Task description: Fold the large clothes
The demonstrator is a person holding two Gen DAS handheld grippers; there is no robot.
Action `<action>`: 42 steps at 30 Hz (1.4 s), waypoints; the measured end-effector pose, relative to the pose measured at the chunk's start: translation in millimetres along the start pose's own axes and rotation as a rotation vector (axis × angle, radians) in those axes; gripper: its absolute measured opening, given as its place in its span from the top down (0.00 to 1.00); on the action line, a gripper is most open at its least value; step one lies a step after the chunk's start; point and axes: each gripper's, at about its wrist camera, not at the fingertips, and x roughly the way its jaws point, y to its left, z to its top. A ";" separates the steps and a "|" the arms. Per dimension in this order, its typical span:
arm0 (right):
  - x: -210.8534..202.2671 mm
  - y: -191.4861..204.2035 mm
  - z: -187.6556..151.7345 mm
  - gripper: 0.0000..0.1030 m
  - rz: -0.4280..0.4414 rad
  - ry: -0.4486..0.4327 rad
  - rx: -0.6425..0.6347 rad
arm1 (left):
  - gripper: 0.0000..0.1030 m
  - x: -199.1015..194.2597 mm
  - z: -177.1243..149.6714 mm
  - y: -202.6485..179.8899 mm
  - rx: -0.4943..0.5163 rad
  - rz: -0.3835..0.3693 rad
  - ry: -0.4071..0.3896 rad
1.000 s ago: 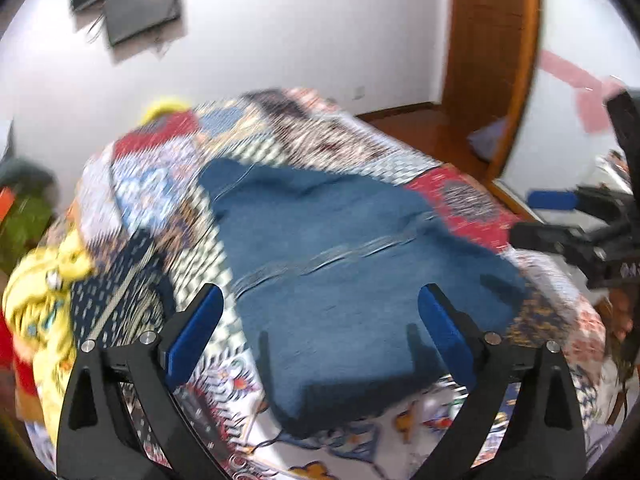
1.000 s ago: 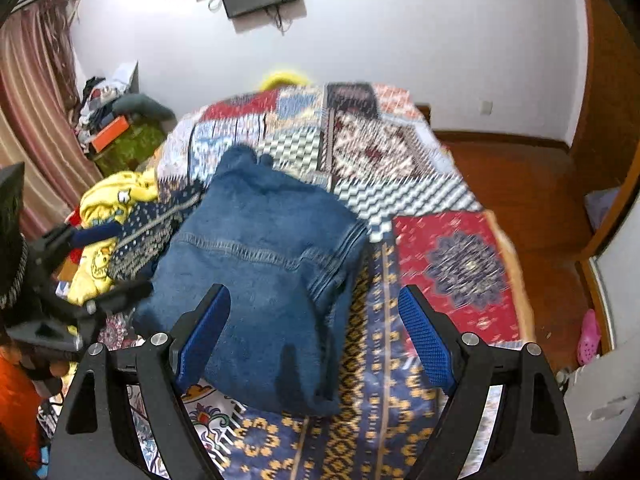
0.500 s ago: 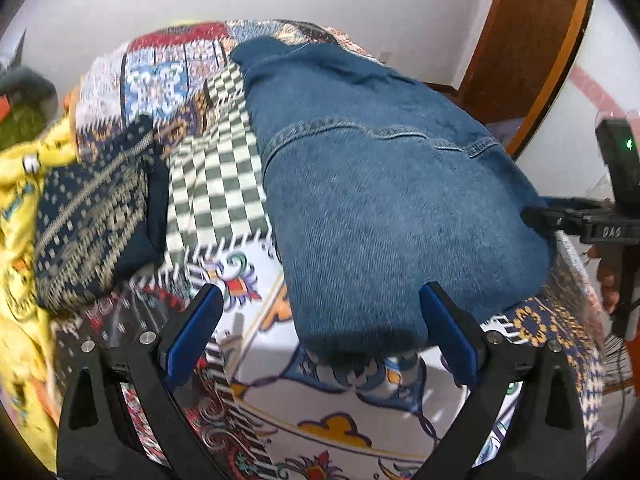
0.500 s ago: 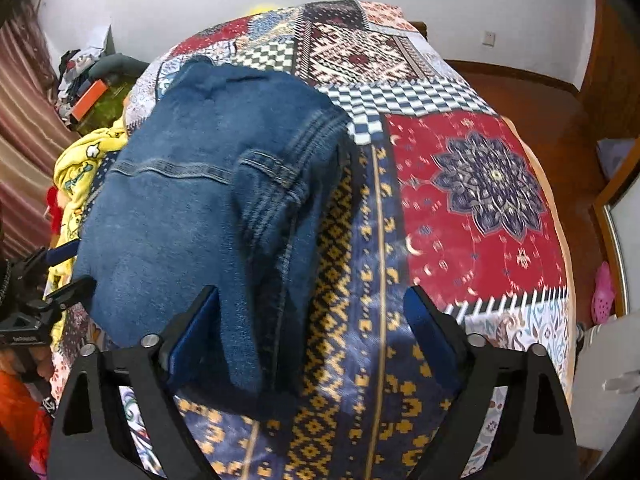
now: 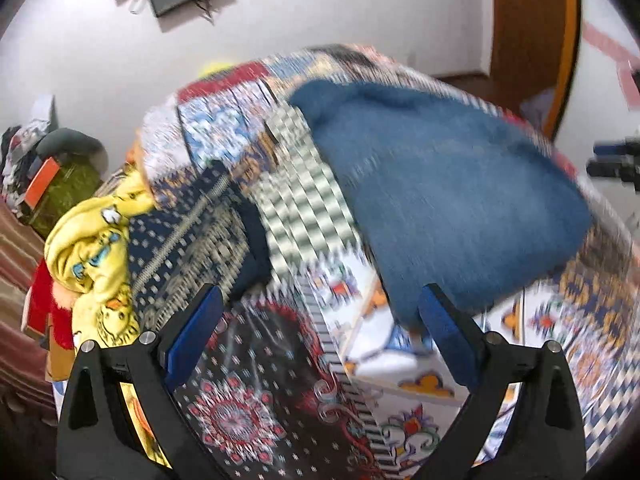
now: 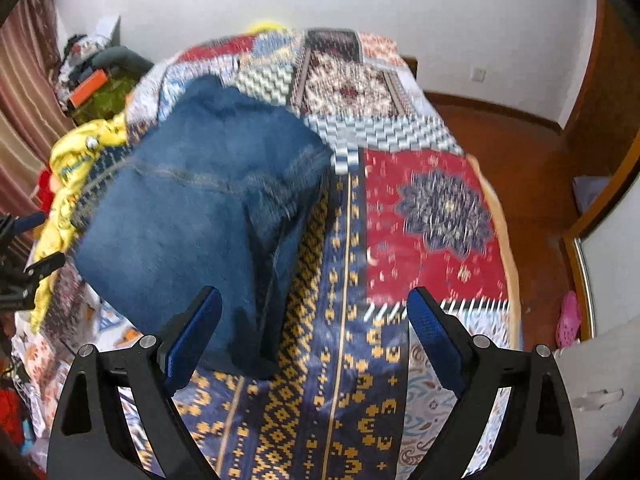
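A folded blue denim garment (image 5: 440, 196) lies on the patchwork bedspread (image 5: 256, 412); it also shows in the right wrist view (image 6: 200, 216). My left gripper (image 5: 316, 332) is open and empty, above the bed's near edge, with the denim ahead to the right. My right gripper (image 6: 314, 328) is open and empty, with the denim's near edge by its left finger. Both views are blurred by motion.
A folded dark patterned garment (image 5: 188, 236) and a yellow garment (image 5: 96, 248) lie at the bed's left side. More clutter sits by the left wall (image 6: 92, 76). A wooden floor (image 6: 532, 176) and door (image 5: 532, 32) are at right.
Both grippers have pulled back and up from the denim, so the bed looks farther away. The left view has swung left, showing more of the side pile. The denim stays folded.
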 end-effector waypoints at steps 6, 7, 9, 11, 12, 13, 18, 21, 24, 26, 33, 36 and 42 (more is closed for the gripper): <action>-4.1 1.0 23.7 0.09 0.102 -0.075 0.052 | 0.04 -0.2 40.2 23.3 -0.120 -0.078 -0.067; 1.6 0.1 27.1 0.08 0.126 -0.074 0.065 | 0.04 5.9 45.8 25.2 -0.142 -0.109 -0.058; 16.4 -0.7 30.1 0.08 0.162 -0.055 0.087 | 0.04 18.8 52.3 26.2 -0.191 -0.182 -0.022; 40.8 -3.9 30.4 0.08 0.191 -0.010 0.118 | 0.04 43.4 55.1 25.8 -0.255 -0.291 0.044; 55.3 -6.1 30.7 0.08 0.201 0.022 0.141 | 0.04 58.4 55.2 24.9 -0.286 -0.338 0.082; 69.1 -9.3 29.5 0.08 0.214 0.055 0.168 | 0.04 72.0 54.6 23.0 -0.311 -0.372 0.115; 120.5 -24.7 29.2 0.08 0.333 0.160 0.277 | 0.04 127.3 49.3 10.7 -0.398 -0.516 0.250; 144.3 -39.2 34.2 0.08 0.469 0.199 0.358 | 0.04 152.0 49.8 11.5 -0.501 -0.619 0.306; 157.7 -40.6 41.5 0.08 0.537 0.212 0.379 | 0.04 173.0 52.3 7.7 -0.546 -0.655 0.343; 161.6 -34.9 48.3 0.08 0.551 0.224 0.357 | 0.04 184.0 52.5 1.7 -0.556 -0.688 0.364; 166.6 -13.0 58.1 0.21 0.558 0.258 0.328 | 0.17 186.8 48.0 -2.3 -0.584 -0.721 0.372; 156.1 -11.9 57.9 0.44 0.549 0.260 0.343 | 0.33 176.7 48.5 0.7 -0.559 -0.722 0.354; 127.9 12.4 74.9 0.67 0.526 0.239 0.306 | 0.49 128.9 58.8 10.8 -0.485 -0.691 0.265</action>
